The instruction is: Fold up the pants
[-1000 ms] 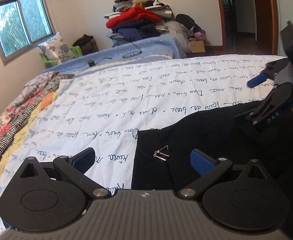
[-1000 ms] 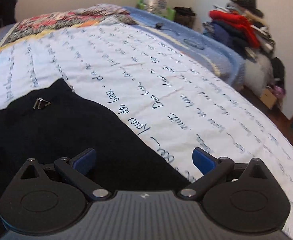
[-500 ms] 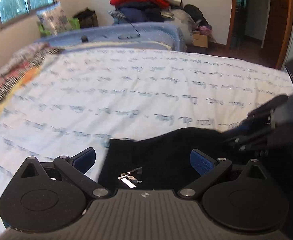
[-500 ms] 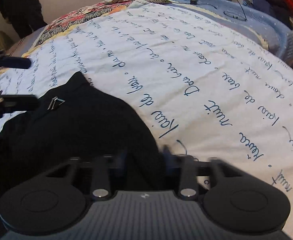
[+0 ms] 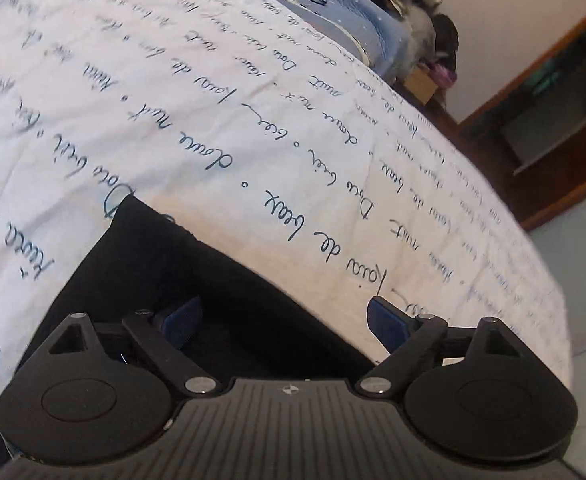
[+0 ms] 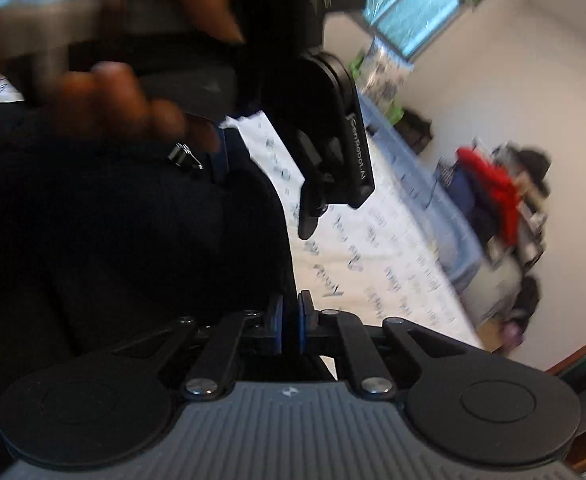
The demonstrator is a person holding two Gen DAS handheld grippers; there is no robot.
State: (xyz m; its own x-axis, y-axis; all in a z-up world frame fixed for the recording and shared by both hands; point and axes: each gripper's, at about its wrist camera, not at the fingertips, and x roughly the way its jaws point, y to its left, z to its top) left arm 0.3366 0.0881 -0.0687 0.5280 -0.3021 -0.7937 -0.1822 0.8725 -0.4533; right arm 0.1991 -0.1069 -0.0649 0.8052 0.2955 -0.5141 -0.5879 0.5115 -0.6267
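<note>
Both grippers sit in new spots now. One second ago the right gripper (image 6: 289,326) had its jaws wide apart; now its two blue pads (image 6: 277,328) are clenched on a black edge of the soft black cloth pants (image 6: 133,240). That edge runs up between the pads at the bottom middle of the right view. The room looks tipped over, so this gripper has turned as it lifts.

The left gripper (image 5: 285,320) is released, with its two blue pads (image 5: 181,318) far apart, just as before. It has slid closer to the pants (image 5: 165,264), which fill the lower left of its view. Its left pad is over the black cloth and its right pad is over the white quilt with blue handwriting (image 5: 253,140). It holds nothing yet.

I think the right side has its grip and the fold is starting. The left one looks ready to pinch next.

There is one pair of pants, lying on the bed. One small silver clasp (image 6: 185,156) shines on them, at the upper left of the right view. One hand (image 6: 105,112) holds the left tool (image 6: 333,140) there. Far back sits one pile of clothes with a red one on top (image 6: 493,188).
</note>
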